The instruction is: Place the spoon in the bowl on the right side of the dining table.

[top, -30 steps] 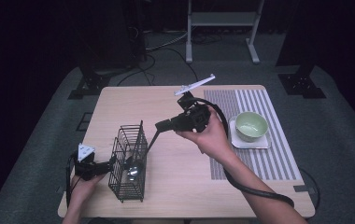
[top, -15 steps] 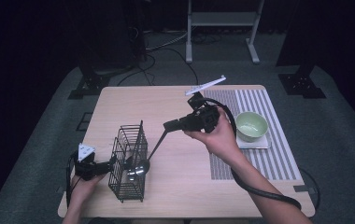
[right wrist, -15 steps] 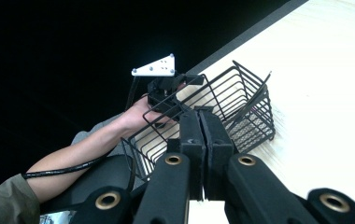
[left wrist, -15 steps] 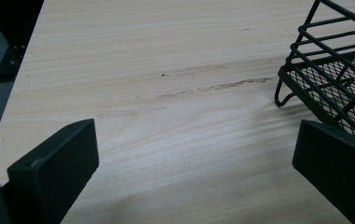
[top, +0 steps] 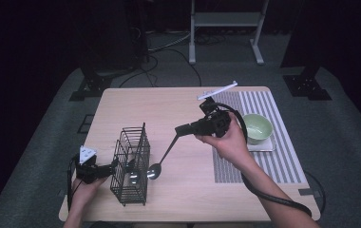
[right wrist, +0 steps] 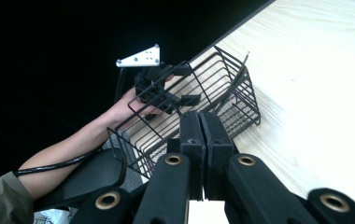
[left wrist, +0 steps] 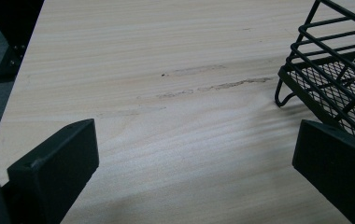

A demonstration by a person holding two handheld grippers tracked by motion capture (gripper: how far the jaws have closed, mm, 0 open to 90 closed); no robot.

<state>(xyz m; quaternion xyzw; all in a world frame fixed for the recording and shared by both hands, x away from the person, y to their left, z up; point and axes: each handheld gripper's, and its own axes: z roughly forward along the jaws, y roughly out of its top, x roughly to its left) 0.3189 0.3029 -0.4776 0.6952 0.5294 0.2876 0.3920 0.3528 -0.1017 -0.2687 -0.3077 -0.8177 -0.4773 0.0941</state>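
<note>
My right gripper (top: 180, 129) is above the middle of the table (top: 178, 104), shut on the dark handle of a spoon (top: 165, 154). The spoon slants down to the left, and its shiny bowl sits low just to the right of a black wire basket (top: 131, 164). In the right gripper view the jaws (right wrist: 202, 128) are pressed together, with the basket (right wrist: 213, 88) ahead. My left gripper (top: 112, 167) lies at the basket's left side with its jaws wide apart. In the left gripper view (left wrist: 194, 154) nothing but bare wood is between them, and the basket (left wrist: 334, 79) is by the right jaw.
Something shiny (top: 133, 176) lies inside the basket. A green bowl (top: 257, 128) stands on a white square on a striped mat (top: 269, 102) at the right. A white strip (top: 218, 90) lies near the far edge. The person's left hand (right wrist: 129, 105) is at the basket's far side.
My right gripper has moved right and slightly down with the spoon. The spoon's bowl has shifted from over the basket to just right of it. The left gripper has stayed put.
</note>
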